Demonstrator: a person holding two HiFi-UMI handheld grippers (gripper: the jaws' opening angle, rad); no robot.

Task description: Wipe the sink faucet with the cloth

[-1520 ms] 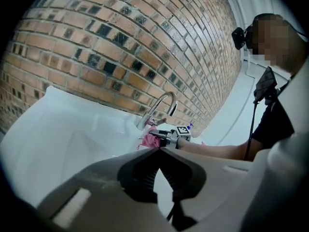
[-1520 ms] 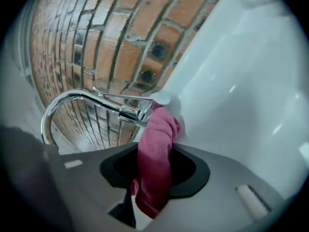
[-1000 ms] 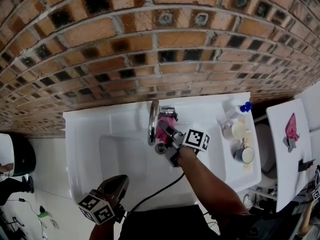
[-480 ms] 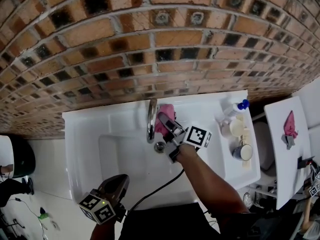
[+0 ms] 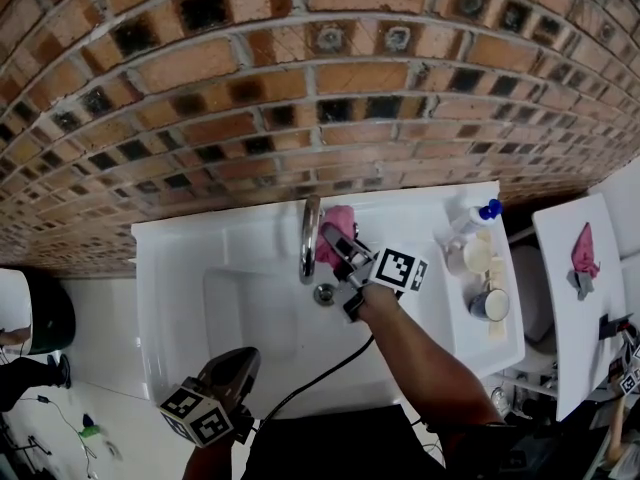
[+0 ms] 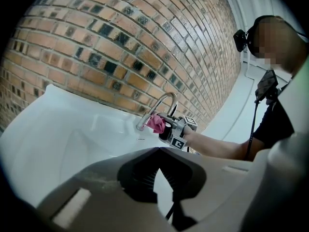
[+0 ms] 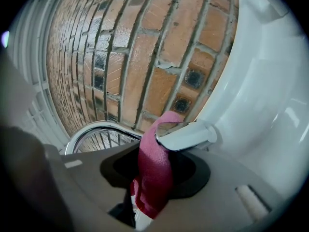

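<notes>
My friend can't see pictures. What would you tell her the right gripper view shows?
A pink cloth, clamped in the right gripper, is pressed against the faucet's shiny handle. The curved spout arcs off to the left, with a brick wall behind and the white sink on the right.

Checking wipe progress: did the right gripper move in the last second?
Yes: the right gripper with the cloth shifted away from the drain, toward the brick wall.
</notes>
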